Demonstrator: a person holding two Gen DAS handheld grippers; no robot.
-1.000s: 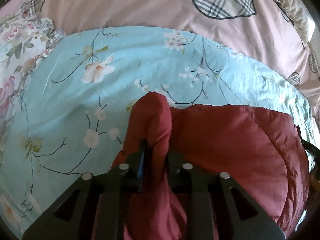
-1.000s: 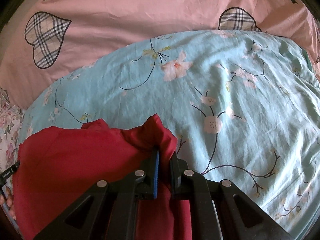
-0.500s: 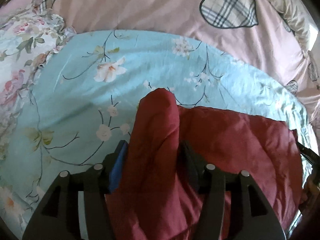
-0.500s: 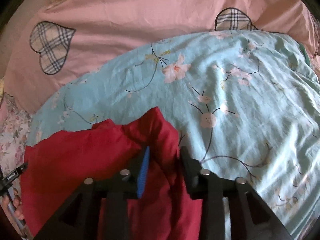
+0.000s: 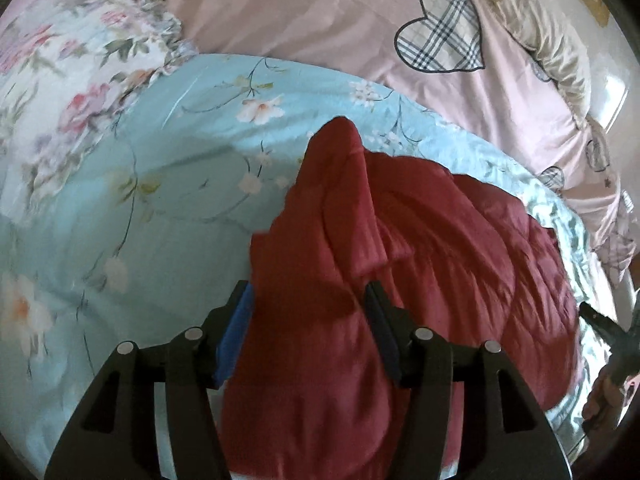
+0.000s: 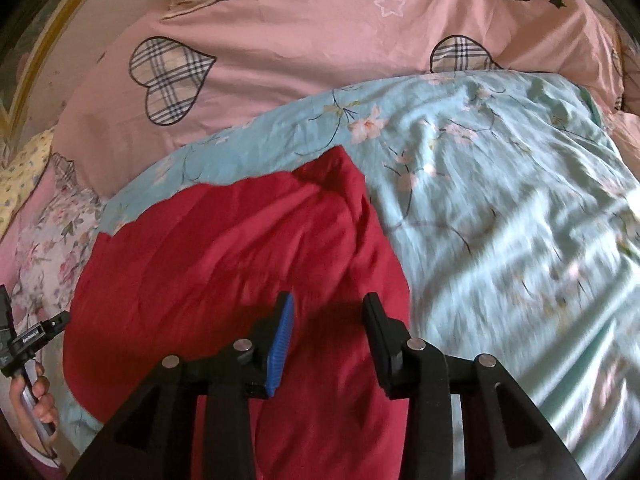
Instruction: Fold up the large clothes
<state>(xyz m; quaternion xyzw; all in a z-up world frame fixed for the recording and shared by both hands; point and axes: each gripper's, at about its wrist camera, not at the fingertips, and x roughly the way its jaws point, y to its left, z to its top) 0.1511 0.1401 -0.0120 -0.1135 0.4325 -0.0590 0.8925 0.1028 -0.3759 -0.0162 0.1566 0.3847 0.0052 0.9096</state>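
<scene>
Released red garment [image 5: 420,240], now bunched.

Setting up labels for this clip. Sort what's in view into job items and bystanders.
Job: red garment, left gripper, right gripper, both open over it.
Just there: blue floral quilt, pink heart sheet, floral pillow.

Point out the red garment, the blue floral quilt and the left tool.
red garment [image 6: 224,248], right wrist view, flat middle
blue floral quilt [image 6: 500,208], right wrist view, bare wrinkled area
left tool [image 5: 308,312], left wrist view, between fingertips
</scene>
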